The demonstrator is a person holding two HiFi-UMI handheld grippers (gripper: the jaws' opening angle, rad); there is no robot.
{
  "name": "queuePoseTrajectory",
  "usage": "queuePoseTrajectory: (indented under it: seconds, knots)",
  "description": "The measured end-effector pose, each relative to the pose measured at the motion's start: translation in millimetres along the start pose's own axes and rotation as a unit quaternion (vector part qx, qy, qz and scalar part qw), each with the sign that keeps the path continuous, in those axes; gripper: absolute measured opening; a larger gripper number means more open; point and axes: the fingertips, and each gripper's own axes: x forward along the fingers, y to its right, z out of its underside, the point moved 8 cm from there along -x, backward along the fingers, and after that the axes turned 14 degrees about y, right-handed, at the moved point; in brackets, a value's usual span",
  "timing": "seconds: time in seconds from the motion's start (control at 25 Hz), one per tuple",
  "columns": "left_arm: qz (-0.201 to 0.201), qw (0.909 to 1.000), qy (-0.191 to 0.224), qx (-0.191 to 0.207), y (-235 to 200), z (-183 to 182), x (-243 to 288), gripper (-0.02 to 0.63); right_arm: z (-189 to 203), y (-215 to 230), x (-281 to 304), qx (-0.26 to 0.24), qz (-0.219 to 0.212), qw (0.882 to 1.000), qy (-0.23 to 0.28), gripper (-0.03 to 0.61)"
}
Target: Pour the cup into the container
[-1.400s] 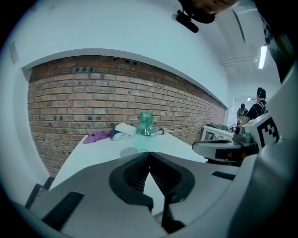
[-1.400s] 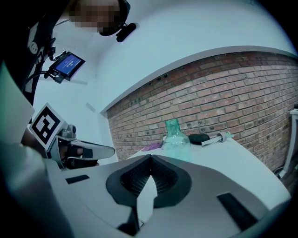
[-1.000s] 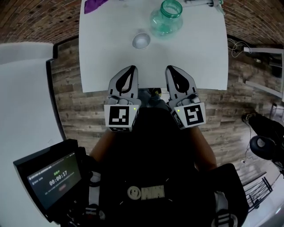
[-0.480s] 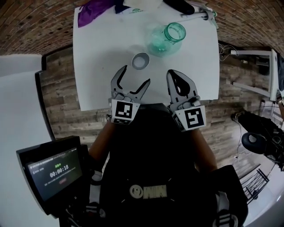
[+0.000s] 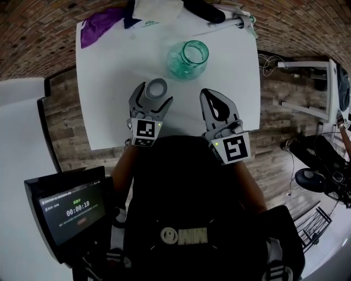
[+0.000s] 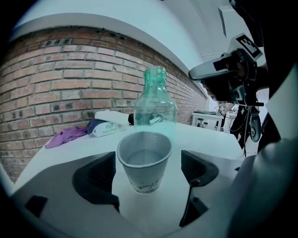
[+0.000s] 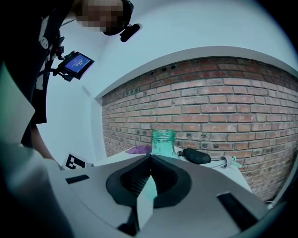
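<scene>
A paper cup [image 5: 156,88] with clear liquid stands upright on the white table [image 5: 104,93]. My left gripper [image 5: 153,94] is open, and its jaws have just been opening. They now stand on either side of the cup [image 6: 143,162] with a gap on both sides, so the pads do not touch it. Just behind the cup is a green glass jar [image 5: 188,59] with an open mouth, upright [image 6: 154,109]. My right gripper [image 5: 211,94] is shut and empty, hovering over the table to the right of the cup. The jar [image 7: 163,142] lies straight ahead of it.
At the table's far edge lie a purple cloth [image 5: 101,30], a white packet [image 5: 153,11], a dark object [image 5: 203,10] and a syringe-like tool [image 5: 233,22]. A small monitor [image 5: 71,211] sits at lower left. The near table edge runs just under the grippers.
The left gripper went from shut to wide open and moved forward and down, so it now straddles the cup. The right gripper moved forward over the table and stayed shut.
</scene>
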Motion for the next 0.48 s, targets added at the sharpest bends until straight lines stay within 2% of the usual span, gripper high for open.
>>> queuePoseTrajectory:
  seconds: [0.24, 0.48]
  knots:
    - [0.014, 0.9999, 0.003, 0.004, 1.9, 9.4, 14.3, 0.457, 3.4, 7.0, 15.0, 0.001, -0.022, 1.0, 0.0, 0.0]
    - [0.016, 0.9994, 0.009, -0.029, -2.4, 9.7, 18.5, 0.457, 3.8, 6.3, 24.7, 0.008, -0.038, 0.999, 0.003, 0.0]
